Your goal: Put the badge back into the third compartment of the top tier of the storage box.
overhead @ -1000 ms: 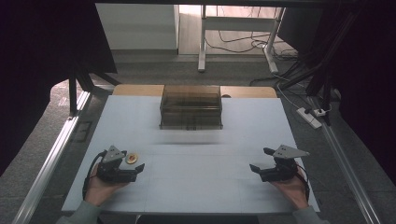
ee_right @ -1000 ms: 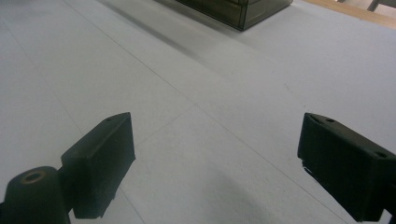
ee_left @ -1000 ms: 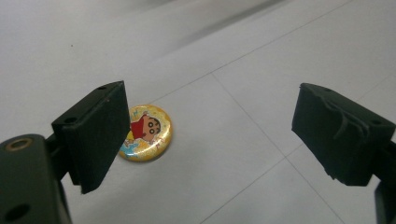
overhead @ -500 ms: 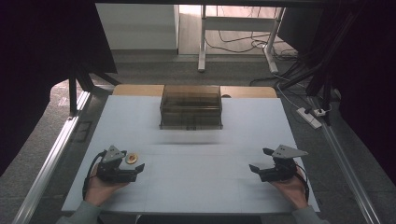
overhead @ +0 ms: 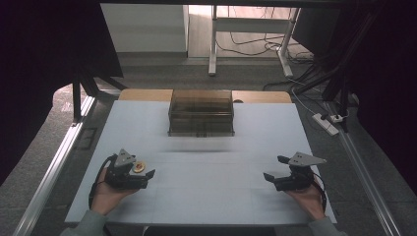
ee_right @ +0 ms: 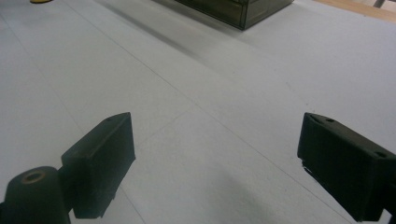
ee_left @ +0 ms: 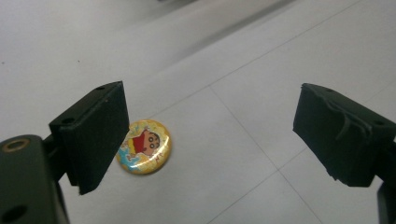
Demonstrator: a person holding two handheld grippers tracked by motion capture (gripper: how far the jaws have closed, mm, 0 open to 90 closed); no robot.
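Observation:
A small round yellow badge with a cartoon figure lies flat on the white table. It sits just inside the left jaw of my left gripper, which is open and holds nothing. In the high view the badge lies beside the left gripper at the table's front left. My right gripper rests at the front right, and in the right gripper view this gripper is open over bare table. A dark translucent box stands at the back centre, and its corner shows in the right gripper view.
The white table top spreads between the two hands. A wooden strip runs behind the box. Metal rails edge both sides, and a power strip with cables lies on the floor to the right.

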